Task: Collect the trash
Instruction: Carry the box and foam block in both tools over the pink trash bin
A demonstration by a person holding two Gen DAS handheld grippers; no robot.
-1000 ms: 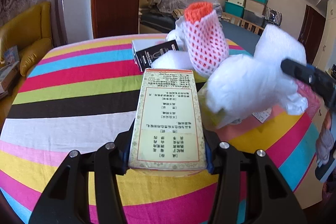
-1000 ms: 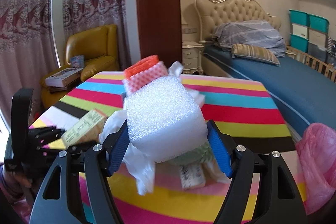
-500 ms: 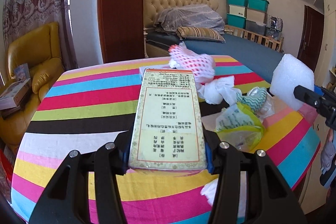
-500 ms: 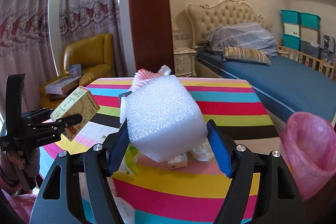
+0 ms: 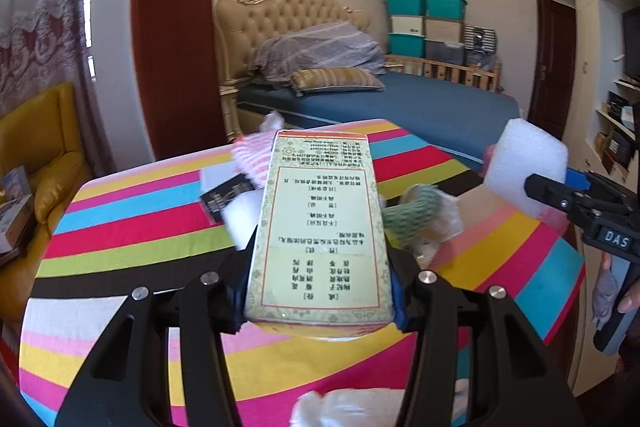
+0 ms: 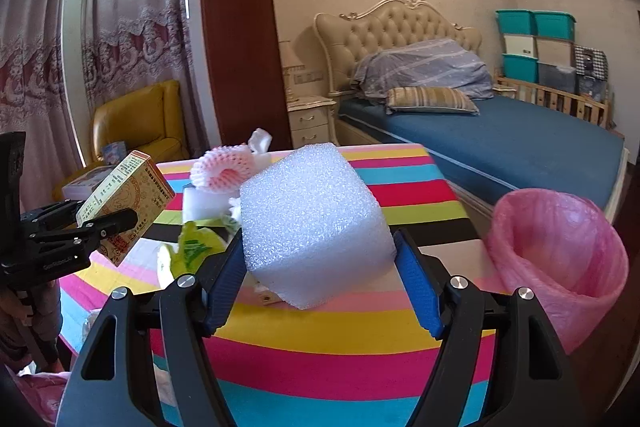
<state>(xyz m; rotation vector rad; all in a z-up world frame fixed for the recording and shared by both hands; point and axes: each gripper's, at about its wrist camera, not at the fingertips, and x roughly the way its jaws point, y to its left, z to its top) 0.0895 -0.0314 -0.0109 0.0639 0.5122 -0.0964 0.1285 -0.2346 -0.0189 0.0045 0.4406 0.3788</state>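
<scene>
My left gripper (image 5: 318, 283) is shut on a flat yellow printed carton (image 5: 320, 227) and holds it above the striped table; the carton also shows in the right wrist view (image 6: 128, 203). My right gripper (image 6: 320, 263) is shut on a white foam block (image 6: 314, 223), also seen in the left wrist view (image 5: 526, 167). A bin lined with a pink bag (image 6: 560, 259) stands to the right of the table. Other trash lies on the table: a pink foam fruit net (image 6: 220, 173), a green foam net (image 5: 412, 215), a yellow-green wrapper (image 6: 196, 247) and a black box (image 5: 228, 197).
The round table has a bright striped cloth (image 5: 132, 227). A yellow armchair (image 6: 136, 123) stands at the left and a bed (image 6: 500, 143) beyond the table. Crumpled white tissue (image 5: 360, 407) lies at the near table edge.
Both grippers have risen and pulled back from the trash pile with their loads. The pink-lined bin has come further into the right wrist view.
</scene>
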